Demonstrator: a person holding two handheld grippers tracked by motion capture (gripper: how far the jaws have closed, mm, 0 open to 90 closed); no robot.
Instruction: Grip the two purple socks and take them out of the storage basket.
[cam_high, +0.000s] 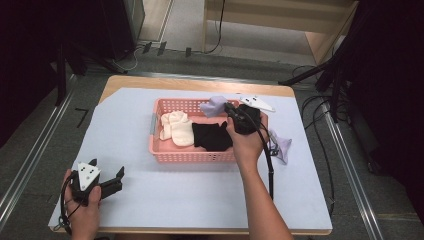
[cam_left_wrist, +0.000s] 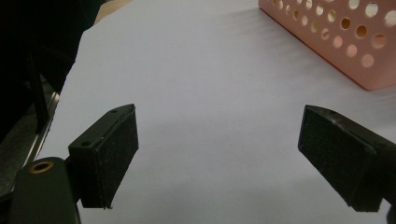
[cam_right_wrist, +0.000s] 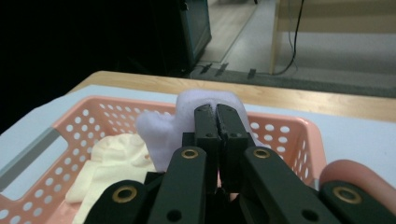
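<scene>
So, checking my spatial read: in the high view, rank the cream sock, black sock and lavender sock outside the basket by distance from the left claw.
1. Cream sock, basket's left part.
2. Black sock, basket's middle.
3. Lavender sock, right of the basket.

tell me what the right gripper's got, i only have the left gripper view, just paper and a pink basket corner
Observer: The right gripper is shut on a lilac sock, held over the pink basket.
Operator: anything in the basket
Observer: A cream sock and a black sock lie inside.
Operator: any socks left outside
Observer: One more lilac sock lies on the paper just right of the basket.
</scene>
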